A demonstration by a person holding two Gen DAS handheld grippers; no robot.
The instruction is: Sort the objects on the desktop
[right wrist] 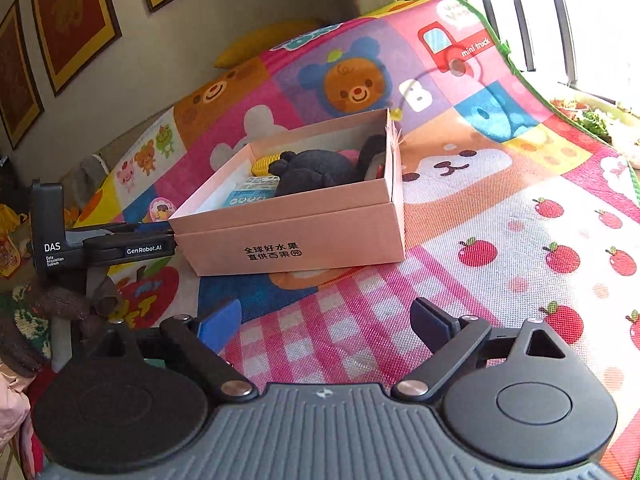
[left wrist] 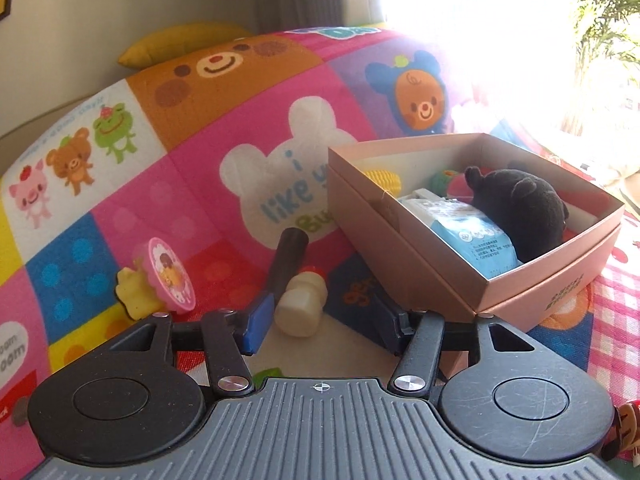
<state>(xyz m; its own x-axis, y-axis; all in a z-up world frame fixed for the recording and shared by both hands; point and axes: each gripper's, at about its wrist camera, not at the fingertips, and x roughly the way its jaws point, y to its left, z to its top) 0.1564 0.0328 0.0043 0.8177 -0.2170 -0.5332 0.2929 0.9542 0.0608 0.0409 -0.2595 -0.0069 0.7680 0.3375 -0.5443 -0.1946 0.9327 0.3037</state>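
In the left wrist view my left gripper [left wrist: 320, 314] is open low over the play mat. A cream toy with a black handle [left wrist: 301, 305] lies between its blue pads. The left pad is next to the toy; the right pad stands apart from it. A pink cardboard box [left wrist: 404, 240] to the right holds a black plush toy [left wrist: 520, 200], a blue and white packet [left wrist: 476, 236] and a yellow corn toy [left wrist: 384, 179]. In the right wrist view my right gripper [right wrist: 324, 322] is open over the pink checked mat, with nothing between its fingers, in front of the pink box [right wrist: 296, 236].
A round pink toy [left wrist: 170, 276] and a yellow figure [left wrist: 134, 294] lie on the colourful play mat [left wrist: 168, 200] to the left. The left gripper's body [right wrist: 108, 248] shows beside the box, with a gloved hand [right wrist: 68, 304] below it. A wall with framed pictures [right wrist: 72, 12] stands behind.
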